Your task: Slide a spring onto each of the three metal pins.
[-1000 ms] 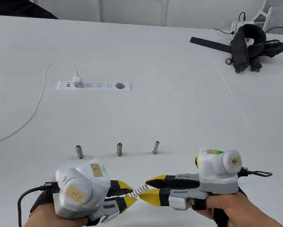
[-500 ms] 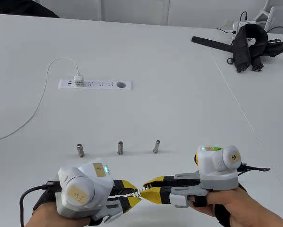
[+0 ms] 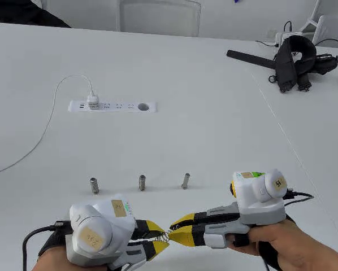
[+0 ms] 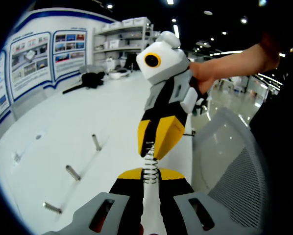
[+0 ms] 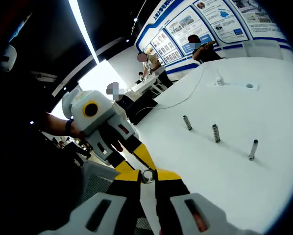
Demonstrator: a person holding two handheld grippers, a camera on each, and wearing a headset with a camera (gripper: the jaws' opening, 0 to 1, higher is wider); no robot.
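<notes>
Since a second ago the two tips have drawn closer, leaving less of the spring [image 3: 163, 237] exposed between them. The left hand-held gripper [image 3: 156, 237] and the right hand-held gripper [image 3: 170, 231] each appear clamped on one end of it, at the near side of the worktop [image 3: 214, 130], apart from the pins. The left pin [image 3: 94, 184] and the middle pin [image 3: 142, 182] carry springs and the right pin [image 3: 185, 180] stands bare, so the third fitting is judged in hand; next, one side should let go while the other brings the coil's open end in line over the bare pin
</notes>
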